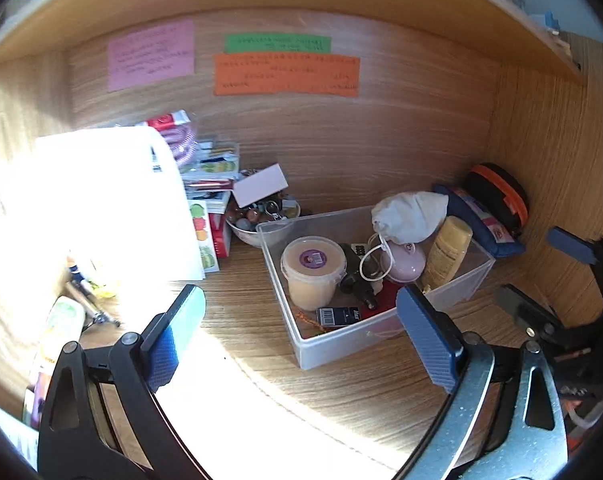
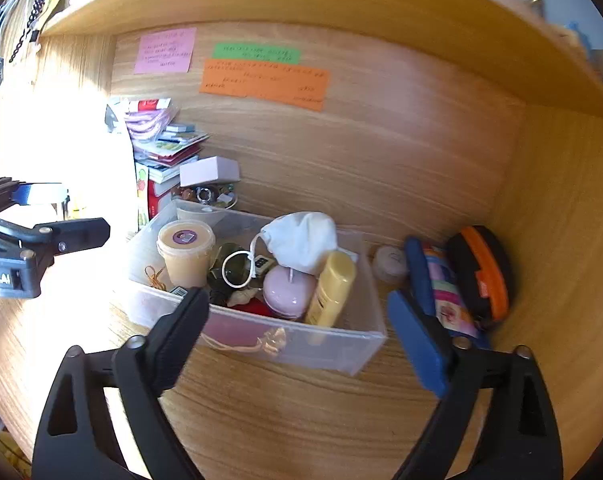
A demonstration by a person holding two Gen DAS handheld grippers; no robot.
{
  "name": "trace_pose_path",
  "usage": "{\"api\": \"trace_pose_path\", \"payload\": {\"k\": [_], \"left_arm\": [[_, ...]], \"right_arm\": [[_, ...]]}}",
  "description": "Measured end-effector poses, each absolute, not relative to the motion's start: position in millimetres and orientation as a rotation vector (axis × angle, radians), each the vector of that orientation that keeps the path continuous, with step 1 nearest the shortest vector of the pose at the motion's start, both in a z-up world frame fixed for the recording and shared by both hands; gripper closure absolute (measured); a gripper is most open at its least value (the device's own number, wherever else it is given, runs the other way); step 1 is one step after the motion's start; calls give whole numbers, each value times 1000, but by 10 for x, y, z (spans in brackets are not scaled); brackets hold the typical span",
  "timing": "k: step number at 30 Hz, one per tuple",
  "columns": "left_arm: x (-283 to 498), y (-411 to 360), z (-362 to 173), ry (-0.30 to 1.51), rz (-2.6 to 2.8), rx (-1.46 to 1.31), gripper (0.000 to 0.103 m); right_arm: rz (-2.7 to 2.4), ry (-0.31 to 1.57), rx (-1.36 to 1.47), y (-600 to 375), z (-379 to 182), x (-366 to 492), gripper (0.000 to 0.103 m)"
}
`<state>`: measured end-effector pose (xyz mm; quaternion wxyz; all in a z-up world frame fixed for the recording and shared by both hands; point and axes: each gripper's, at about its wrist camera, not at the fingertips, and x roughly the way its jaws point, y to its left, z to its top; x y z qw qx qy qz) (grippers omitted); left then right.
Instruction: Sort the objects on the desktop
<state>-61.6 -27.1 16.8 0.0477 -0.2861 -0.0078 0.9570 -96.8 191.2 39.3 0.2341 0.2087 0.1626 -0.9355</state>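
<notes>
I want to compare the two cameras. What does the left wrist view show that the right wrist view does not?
Only the left wrist view: a green-labelled tube lying at the left of the desk.

Only the right wrist view: a small round jar behind the clear bin, beside the blue pouch.

Both: the clear bin with the lidded tub, yellow bottle and white cloth bag.
</notes>
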Motion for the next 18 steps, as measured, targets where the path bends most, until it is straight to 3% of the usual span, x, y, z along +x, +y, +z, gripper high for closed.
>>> {"api": "trace_pose_path", "payload": {"k": [18], "left_arm": [[-190, -209, 84, -97, 2987, -836, 3]], "right_arm": [[-2632, 341, 552, 2093, 394, -511, 0]]}}
